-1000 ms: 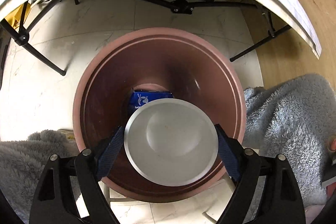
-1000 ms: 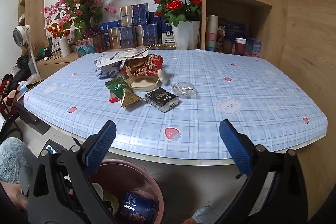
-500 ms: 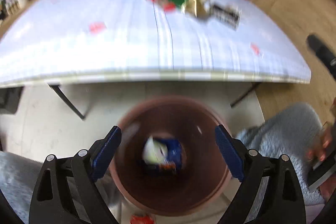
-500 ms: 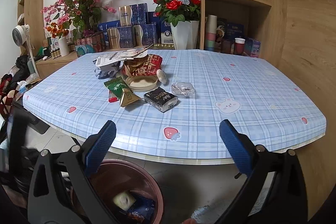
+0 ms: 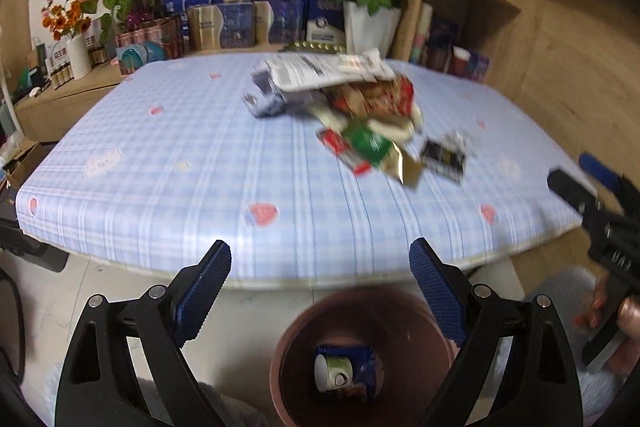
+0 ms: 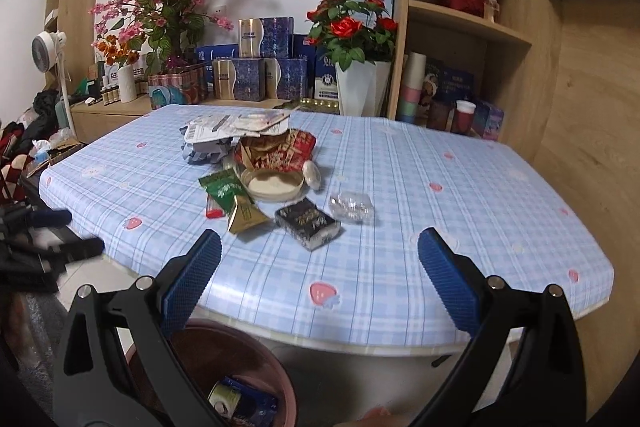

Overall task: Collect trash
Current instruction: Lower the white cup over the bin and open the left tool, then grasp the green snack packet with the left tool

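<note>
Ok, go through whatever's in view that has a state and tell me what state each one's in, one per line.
Left claw: open, empty.
Right claw: open, empty.
Trash bin: on the floor below the table edge, uncovered, a paper cup and a blue packet at the bottom.
Black packet: flat on the table.
Green packet: flat on the table.
Round lid: on the table, underside up.

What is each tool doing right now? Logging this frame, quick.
Left tool: open, holding nothing, above the trash bin.
Right tool: open, holding nothing, facing the table.
</note>
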